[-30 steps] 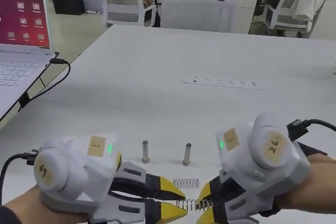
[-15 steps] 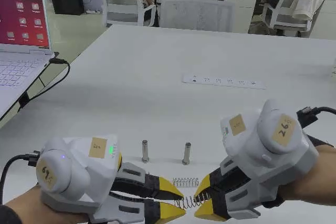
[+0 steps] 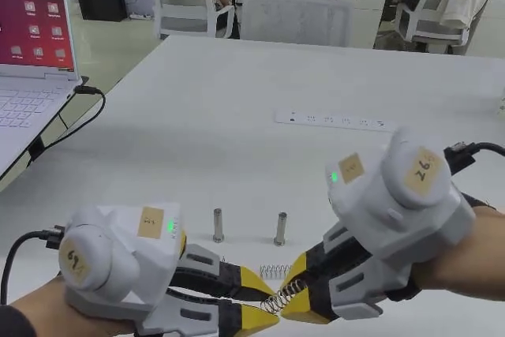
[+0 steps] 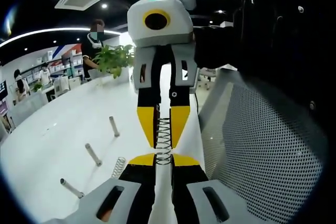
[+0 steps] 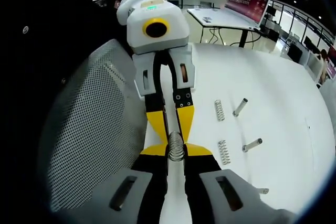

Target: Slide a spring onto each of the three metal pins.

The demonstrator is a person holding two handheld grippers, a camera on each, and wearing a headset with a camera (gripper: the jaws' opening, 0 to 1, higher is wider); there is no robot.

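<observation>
Worktop (image 3: 316,76) has open room toward its far edge. At the near edge, left gripper (image 3: 268,310) and right gripper (image 3: 288,304) angle inward, tips meeting. Both fingers pinch shut on held spring (image 3: 278,297); two pins (image 3: 218,225) stand just beyond.

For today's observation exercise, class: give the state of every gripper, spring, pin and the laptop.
left gripper: shut on held spring
right gripper: shut on held spring
held spring: spans both grippers
loose springs: lying flat, unfitted
pins: upright, bare
laptop: open, screen lit
</observation>
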